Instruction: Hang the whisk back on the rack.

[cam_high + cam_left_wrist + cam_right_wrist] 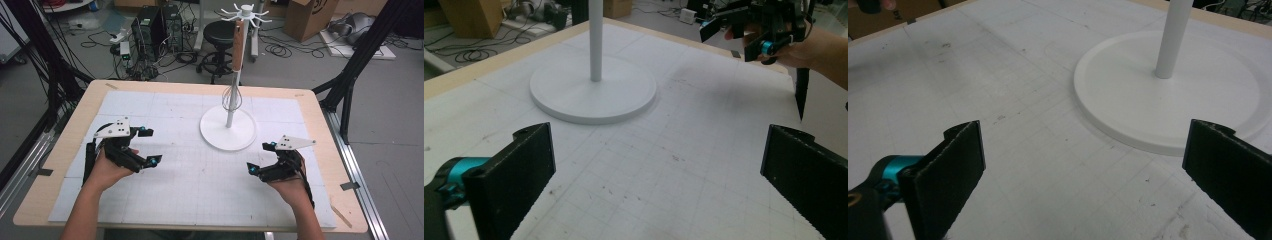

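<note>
Resting low over the white gridded mat point(190, 175), the left gripper point(150, 147) and right gripper point(260, 159) both hold their jaws spread wide, grasping nothing. Between and beyond them stands the white rack point(228, 127). From the high view alone, a whisk point(232, 95) with a wooden handle hangs from its top hooks, above the bench point(65, 150).

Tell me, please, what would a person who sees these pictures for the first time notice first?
The eye goes first to the tall white stand at the middle of the table's far half, where a whisk with a wooden handle hangs from one of its top hooks. Next come the two black grippers near the table's front edge: the left gripper and the right gripper, both with jaws wide apart and holding nothing.
</note>
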Available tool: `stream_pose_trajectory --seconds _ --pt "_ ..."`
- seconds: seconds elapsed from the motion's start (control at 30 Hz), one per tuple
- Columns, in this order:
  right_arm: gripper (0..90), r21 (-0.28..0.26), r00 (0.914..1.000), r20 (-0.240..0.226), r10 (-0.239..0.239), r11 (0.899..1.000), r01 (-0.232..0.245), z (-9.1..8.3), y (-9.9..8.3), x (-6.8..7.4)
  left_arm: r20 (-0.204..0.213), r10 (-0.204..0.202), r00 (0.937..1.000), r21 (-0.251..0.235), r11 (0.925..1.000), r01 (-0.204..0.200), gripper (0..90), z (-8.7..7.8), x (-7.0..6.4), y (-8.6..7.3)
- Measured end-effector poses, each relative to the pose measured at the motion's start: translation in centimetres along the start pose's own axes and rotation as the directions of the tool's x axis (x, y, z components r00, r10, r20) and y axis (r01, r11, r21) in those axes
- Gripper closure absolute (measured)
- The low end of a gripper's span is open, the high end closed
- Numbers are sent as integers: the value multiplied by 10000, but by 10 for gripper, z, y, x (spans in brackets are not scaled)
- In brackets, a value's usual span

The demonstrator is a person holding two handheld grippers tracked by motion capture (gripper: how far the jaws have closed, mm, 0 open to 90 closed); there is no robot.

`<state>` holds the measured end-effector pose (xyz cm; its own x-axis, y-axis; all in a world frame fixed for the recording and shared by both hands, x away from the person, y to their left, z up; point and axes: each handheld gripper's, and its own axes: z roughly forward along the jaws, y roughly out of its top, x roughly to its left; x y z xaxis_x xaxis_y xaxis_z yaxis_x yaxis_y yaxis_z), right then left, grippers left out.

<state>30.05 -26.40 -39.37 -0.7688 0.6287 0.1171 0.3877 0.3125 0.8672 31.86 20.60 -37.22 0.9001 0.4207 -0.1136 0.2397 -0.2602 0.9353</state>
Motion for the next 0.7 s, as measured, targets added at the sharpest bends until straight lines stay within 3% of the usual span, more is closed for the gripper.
stream_pose_trajectory --seconds 0.33,0.7 --pt "23 -60 10000 -40 -22 10000 21 -1 0 -2 -295 -251 9992 -2 9997 251 16 -10 3 -18" --pt "23 40 9998 -114 162 9999 -162 1 -4 -6 -554 -296 9980 -123 9995 290 16 -16 7 -20"
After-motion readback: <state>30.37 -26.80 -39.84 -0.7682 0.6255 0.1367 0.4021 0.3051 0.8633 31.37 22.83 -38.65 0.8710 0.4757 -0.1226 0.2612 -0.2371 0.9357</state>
